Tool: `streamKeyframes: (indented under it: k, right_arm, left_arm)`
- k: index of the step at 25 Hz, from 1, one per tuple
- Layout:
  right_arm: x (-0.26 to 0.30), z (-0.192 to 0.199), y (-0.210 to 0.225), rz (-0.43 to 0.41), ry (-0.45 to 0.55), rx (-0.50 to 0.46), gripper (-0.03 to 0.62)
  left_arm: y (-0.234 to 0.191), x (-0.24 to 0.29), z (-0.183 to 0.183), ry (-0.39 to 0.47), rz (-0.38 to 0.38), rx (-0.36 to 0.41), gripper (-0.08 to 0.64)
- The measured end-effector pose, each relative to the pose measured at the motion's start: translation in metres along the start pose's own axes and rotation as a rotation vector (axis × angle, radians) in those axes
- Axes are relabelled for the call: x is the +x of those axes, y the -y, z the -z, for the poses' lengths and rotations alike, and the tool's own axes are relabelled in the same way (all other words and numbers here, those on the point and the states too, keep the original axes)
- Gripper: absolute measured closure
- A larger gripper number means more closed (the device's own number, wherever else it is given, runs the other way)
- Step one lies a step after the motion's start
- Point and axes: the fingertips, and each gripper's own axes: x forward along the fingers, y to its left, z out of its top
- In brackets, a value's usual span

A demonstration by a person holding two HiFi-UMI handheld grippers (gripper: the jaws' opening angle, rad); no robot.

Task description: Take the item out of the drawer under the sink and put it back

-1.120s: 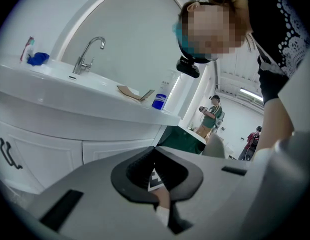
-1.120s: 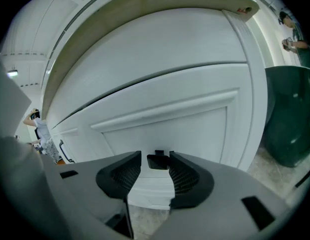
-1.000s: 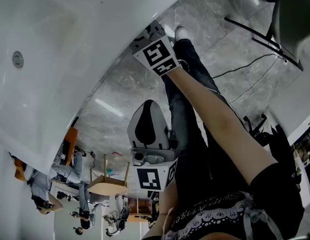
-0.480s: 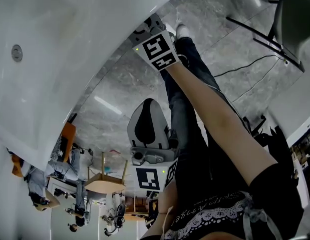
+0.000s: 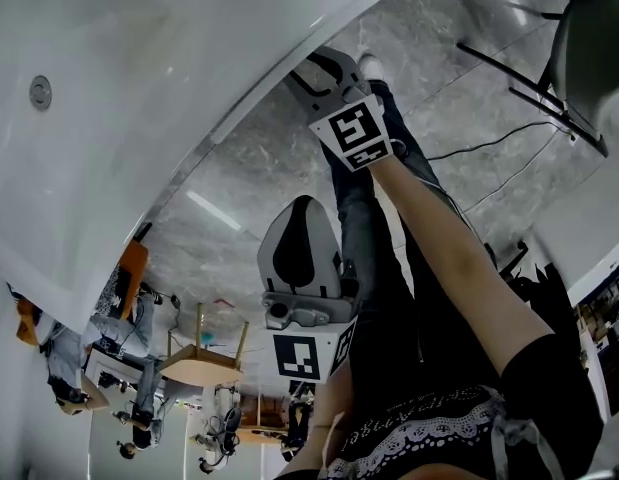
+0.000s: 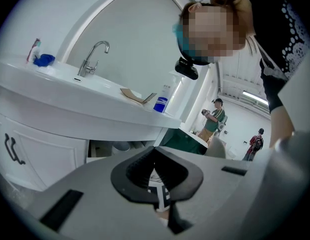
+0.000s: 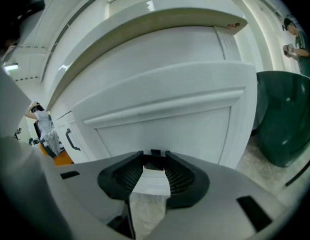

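Item lies unseen behind the door [image 7: 160,124], so its heft is unknowable; right gripper [image 7: 155,158] jaws, just closing, clamp the door's stiff black handle [image 7: 155,152]; left gripper [image 6: 155,151] jaws together, empty

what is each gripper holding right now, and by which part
The right gripper, jaws just closing, has a small black handle on the white drawer front between its tips, seemingly pinched there. The left gripper is shut on nothing.
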Motion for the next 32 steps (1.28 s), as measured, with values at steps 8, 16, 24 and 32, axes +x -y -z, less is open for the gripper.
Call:
streamKeyframes:
  k: [8, 16, 24, 32]
  right_arm:
    - [-0.044, 0.027, -0.006, 0.001, -0.026, 0.026, 0.446]
    - [-0.051, 0.031, -0.008, 0.000, -0.007, 0.064, 0.449]
    - [-0.054, 0.029, -0.008, -0.001, 0.001, 0.041, 0.460]
    - [-0.054, 0.030, -0.009, -0.002, -0.009, 0.041, 0.460]
  left_arm:
    - [0.007, -0.004, 0.002, 0.009, 0.009, 0.003, 0.557]
    - [0.009, -0.008, 0.005, 0.010, 0.015, 0.005, 0.557]
    - [0.006, -0.003, -0.001, 0.009, 0.027, 0.000, 0.557]
    - [-0.001, -0.001, -0.003, 0.013, 0.029, -0.010, 0.557]
